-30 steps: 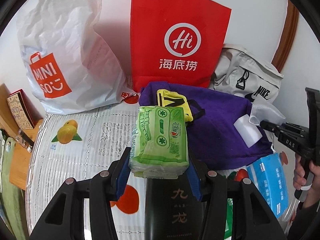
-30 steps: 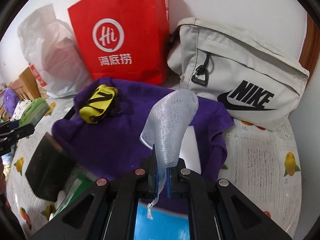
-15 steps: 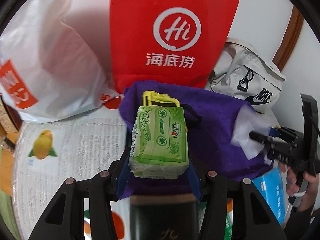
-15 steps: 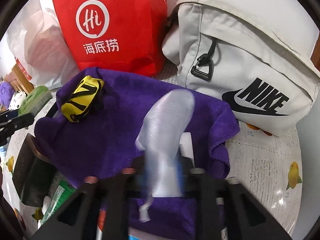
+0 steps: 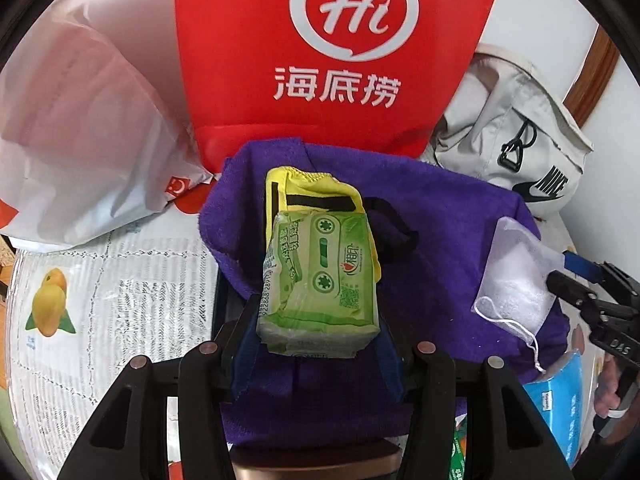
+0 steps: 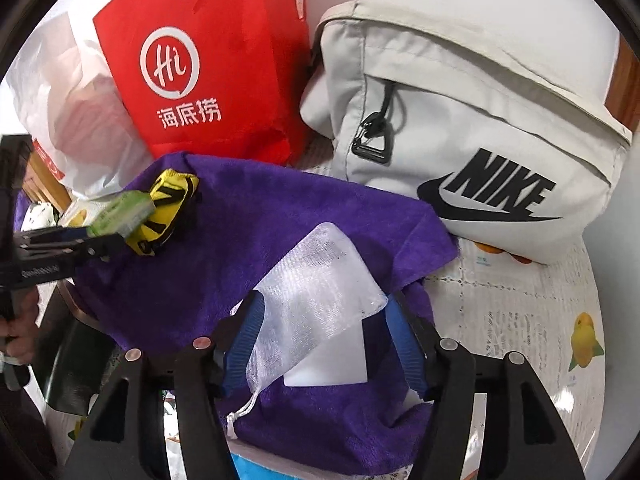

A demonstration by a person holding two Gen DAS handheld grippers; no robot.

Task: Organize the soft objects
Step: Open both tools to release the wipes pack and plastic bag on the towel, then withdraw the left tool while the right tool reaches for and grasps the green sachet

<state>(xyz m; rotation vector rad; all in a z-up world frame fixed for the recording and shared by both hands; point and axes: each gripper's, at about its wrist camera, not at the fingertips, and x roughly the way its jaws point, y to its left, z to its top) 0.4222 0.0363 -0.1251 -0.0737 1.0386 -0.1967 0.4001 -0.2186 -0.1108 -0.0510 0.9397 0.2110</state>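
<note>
My left gripper [image 5: 318, 312] is shut on a green tissue pack [image 5: 320, 276], held just over a purple towel [image 5: 440, 216] and in front of a yellow pouch [image 5: 308, 188]. In the right wrist view the pack [image 6: 124, 212] hangs next to that pouch [image 6: 168, 200]. My right gripper [image 6: 323, 300] has its jaws opening. A white mesh bag [image 6: 320, 280] lies loose between them on the towel [image 6: 240, 240], partly over a white block [image 6: 340, 360]. From the left wrist view the mesh bag [image 5: 516, 276] rests at the tips of the right gripper [image 5: 576, 280].
A red paper bag [image 5: 320, 60], a white plastic bag [image 5: 88, 140] and a grey Nike bag [image 6: 460, 140] stand behind the towel against the wall. A blue box [image 5: 560, 396] and a dark box [image 6: 76, 364] poke out under the towel. The tablecloth [image 5: 120, 280] has a fruit print.
The right gripper went from shut on the upright mesh bag to open, and the bag fell flat onto the towel. The left gripper carried the tissue pack forward over the towel.
</note>
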